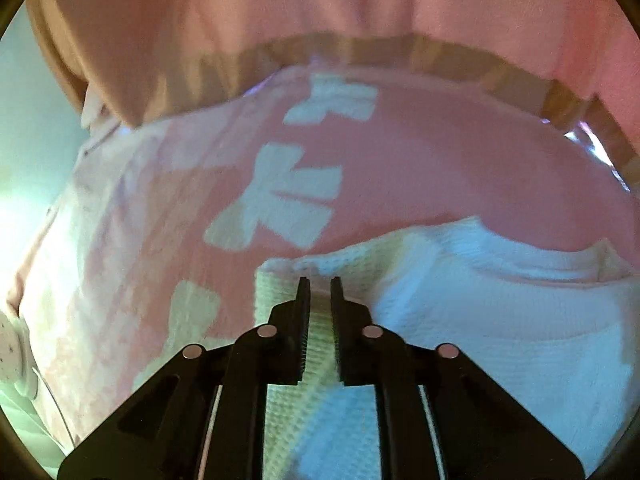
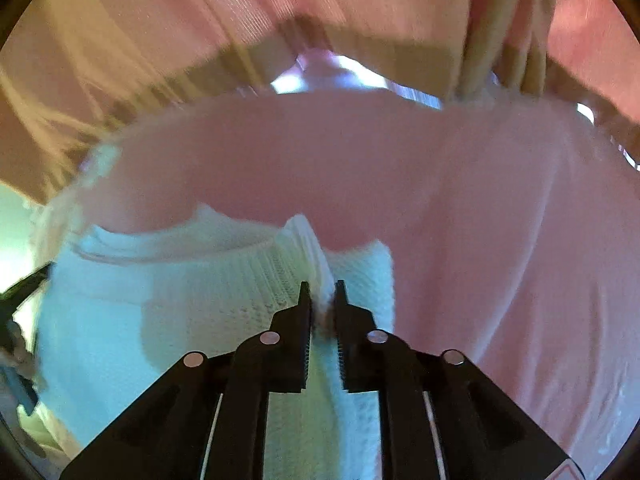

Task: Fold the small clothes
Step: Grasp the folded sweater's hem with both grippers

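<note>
Through my left wrist camera I see my left gripper (image 1: 320, 282) pointing steeply down, its two black fingers drawn close together and clamped on a strip of the white waffle-knit garment (image 1: 500, 320), whose fabric runs up between the toothed pads. The garment fills the lower right of this view, with a rounded neckline edge curving across its upper part and a corner of cloth sticking out just left of my fingertips. It lies on a pink cloth (image 1: 420, 168) that carries pale, cross-shaped patches (image 1: 288, 200) to the left of centre; this cloth covers the surface all the way to a brownish striped edge (image 1: 360, 48) at the top. Above that edge a pink, softly blurred mass fills the frame, and I cannot tell what it is. Through my right wrist camera my right gripper (image 2: 323, 286) also points down, its jaws nearly closed and pinching a raised fold of the same white garment (image 2: 180, 292), a thin ridge of knit standing up between the fingertips and bunching there. The garment spreads to the left and below, its neckline curve visible at upper left. The pink cloth (image 2: 460, 200) shows plain here, right of and beyond the garment. At the far left edge a dark shape (image 2: 24, 284) pokes in, too blurred to identify.
</note>
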`<control>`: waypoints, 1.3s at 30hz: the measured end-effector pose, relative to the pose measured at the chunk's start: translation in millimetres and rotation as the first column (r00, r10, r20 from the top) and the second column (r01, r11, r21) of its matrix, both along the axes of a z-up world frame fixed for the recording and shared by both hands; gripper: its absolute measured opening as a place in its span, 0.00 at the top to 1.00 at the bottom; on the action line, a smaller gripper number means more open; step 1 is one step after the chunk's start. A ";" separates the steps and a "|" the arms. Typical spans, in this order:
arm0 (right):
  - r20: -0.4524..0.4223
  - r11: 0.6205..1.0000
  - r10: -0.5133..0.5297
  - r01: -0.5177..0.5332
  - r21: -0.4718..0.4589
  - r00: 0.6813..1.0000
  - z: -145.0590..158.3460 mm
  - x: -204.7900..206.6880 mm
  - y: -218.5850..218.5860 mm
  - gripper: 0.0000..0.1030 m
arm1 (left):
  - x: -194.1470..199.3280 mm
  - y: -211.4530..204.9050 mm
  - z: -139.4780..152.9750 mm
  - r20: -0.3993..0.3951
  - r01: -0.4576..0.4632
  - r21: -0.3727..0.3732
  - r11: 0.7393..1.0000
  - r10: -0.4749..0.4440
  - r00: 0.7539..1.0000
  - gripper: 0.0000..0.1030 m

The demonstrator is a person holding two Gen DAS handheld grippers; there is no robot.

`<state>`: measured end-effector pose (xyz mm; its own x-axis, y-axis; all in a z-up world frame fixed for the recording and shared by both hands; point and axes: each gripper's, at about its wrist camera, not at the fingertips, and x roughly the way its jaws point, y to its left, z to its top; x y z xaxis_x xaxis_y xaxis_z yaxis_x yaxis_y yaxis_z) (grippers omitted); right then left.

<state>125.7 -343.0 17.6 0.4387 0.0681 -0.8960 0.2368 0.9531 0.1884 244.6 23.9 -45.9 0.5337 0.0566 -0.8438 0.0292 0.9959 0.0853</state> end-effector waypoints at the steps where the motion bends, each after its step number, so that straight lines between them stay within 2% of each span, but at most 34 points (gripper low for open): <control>1: 0.028 1.000 0.014 -0.014 -0.002 1.000 9.7 -2.3 2.5 0.87 | -3.1 -3.0 3.1 0.005 0.006 0.006 1.000 -0.006 1.000 0.89; 3: 0.064 0.999 0.038 -0.038 -0.014 0.997 24.0 -6.1 9.7 0.87 | -6.2 -9.5 5.3 0.002 0.023 0.012 1.000 -0.023 1.000 0.89; 6: 0.033 0.998 0.064 -0.063 -0.008 0.997 19.7 -9.4 14.9 0.84 | -10.7 -19.5 5.4 -0.006 0.048 0.026 0.999 -0.047 0.999 0.88; 7: 0.016 0.998 0.063 -0.063 -0.008 0.998 15.5 -8.8 15.8 0.81 | -11.2 -21.9 4.5 -0.007 0.055 0.033 0.998 -0.054 0.999 0.85; 9: -0.011 0.998 0.059 -0.059 -0.026 0.998 7.7 -5.5 12.9 0.65 | -11.1 -25.0 2.9 -0.006 0.048 0.060 0.997 -0.047 0.999 0.73; 10: -0.017 0.998 0.053 -0.054 -0.037 0.998 6.9 -1.3 12.9 0.63 | -12.2 -26.1 3.1 0.001 0.043 0.065 0.997 -0.043 0.999 0.65; 11: -0.021 0.998 0.050 -0.051 -0.041 0.999 5.1 1.4 11.6 0.62 | -11.5 -26.5 2.8 0.003 0.043 0.061 0.997 -0.043 0.999 0.60; 15: -0.040 0.999 0.026 -0.027 -0.025 0.999 -4.8 4.3 6.0 0.62 | -13.6 -27.9 8.6 0.007 0.034 0.023 0.999 -0.035 0.999 0.55; 17: -0.050 0.999 0.025 -0.026 -0.026 0.998 -9.7 7.6 5.8 0.60 | -16.2 -32.2 12.2 0.015 0.047 0.016 0.999 -0.047 0.999 0.45; 19: -0.061 0.999 0.025 -0.027 -0.022 0.998 -14.3 10.8 7.4 0.58 | -17.8 -38.7 12.2 0.020 0.066 0.025 0.997 -0.067 0.998 0.37; 21: -0.067 0.999 0.028 -0.029 -0.019 0.997 -18.0 12.6 9.1 0.58 | -16.3 -43.7 7.2 0.010 0.079 0.041 0.996 -0.080 0.997 0.35; 22: -0.066 0.999 0.030 -0.032 -0.019 0.997 -19.5 13.5 9.9 0.58 | -14.8 -44.9 4.1 -0.001 0.086 0.037 0.996 -0.086 0.996 0.35; 23: -0.067 0.999 0.032 -0.034 -0.024 0.997 -21.0 14.3 10.9 0.63 | -12.4 -45.9 -1.2 -0.021 0.098 0.017 0.995 -0.098 0.995 0.36; 24: -0.068 0.999 0.036 -0.038 -0.028 0.997 -22.7 15.6 12.1 0.69 | -10.3 -46.1 -5.7 -0.036 0.106 -0.002 0.994 -0.106 0.994 0.41; 25: -0.069 0.999 0.037 -0.039 -0.029 0.997 -23.9 16.6 12.4 0.85 | -8.8 -46.3 -8.5 -0.045 0.109 -0.009 0.994 -0.109 0.993 0.49; 26: -0.069 0.999 0.035 -0.037 -0.027 0.997 -24.2 17.5 12.7 0.91 | -8.0 -46.3 -10.0 -0.047 0.106 -0.006 0.994 -0.106 0.993 0.54; 27: -0.064 0.999 0.035 -0.036 -0.023 0.997 -23.3 17.9 12.5 0.92 | -8.0 -46.4 -8.7 -0.035 0.104 -0.001 0.995 -0.104 0.994 0.59; 29: -0.041 0.999 0.034 -0.035 -0.027 0.999 -18.7 17.9 12.9 0.92 | -8.2 -46.2 -4.1 -0.023 0.105 -0.005 0.994 -0.105 0.994 0.84; 30: -0.023 0.999 0.036 -0.036 -0.031 0.999 -14.2 17.3 13.8 0.93 | -8.9 -45.1 -1.6 -0.016 0.101 -0.018 0.995 -0.101 0.995 0.93; 36: 0.187 1.000 0.019 -0.020 0.001 0.982 40.3 4.0 7.2 0.93 | -14.7 -32.0 40.8 0.093 0.073 -0.108 0.991 -0.063 0.994 0.96; 37: 0.187 1.000 0.021 -0.020 -0.007 0.982 37.4 5.4 5.1 0.93 | -13.0 -30.8 43.4 0.106 0.067 -0.102 0.992 -0.056 0.993 0.96; 39: 0.080 1.000 0.014 -0.013 -0.019 0.997 6.7 15.5 -1.6 0.88 | -2.8 -28.9 29.2 0.083 0.038 -0.051 0.998 -0.034 0.996 0.96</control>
<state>141.2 -344.5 24.2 0.5079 0.0584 -0.8594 0.2088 0.9596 0.1886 241.8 -5.0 -16.7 0.6018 -0.0074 -0.7986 0.0602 0.9975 0.0361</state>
